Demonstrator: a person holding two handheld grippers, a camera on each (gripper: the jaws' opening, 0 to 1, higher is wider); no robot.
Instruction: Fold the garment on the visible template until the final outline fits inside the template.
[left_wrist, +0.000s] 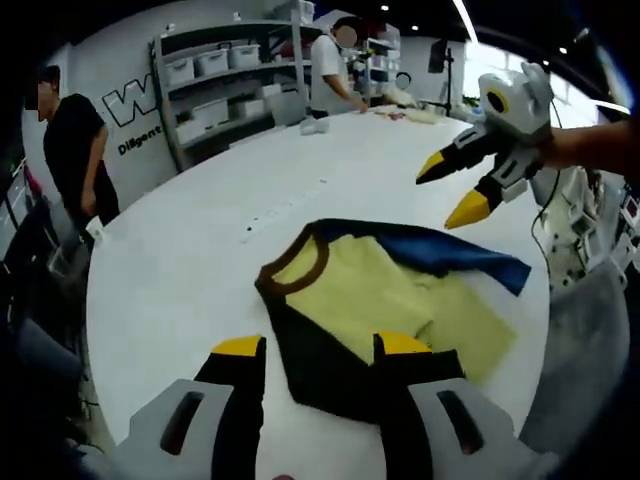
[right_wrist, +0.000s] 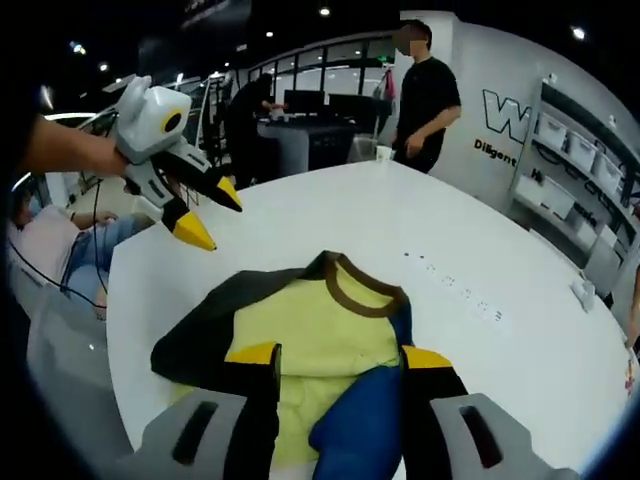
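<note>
On the white table (left_wrist: 180, 270), the garment (left_wrist: 385, 300), yellow with a brown collar, one dark sleeve and one blue sleeve, is lying partly folded at the centre. At six o'clock in the left gripper view, the left gripper (left_wrist: 320, 347) is hovering with jaws wide apart, holding nothing. At two o'clock, the right gripper (left_wrist: 452, 190) is hanging above the table, jaws parted and empty.
</note>
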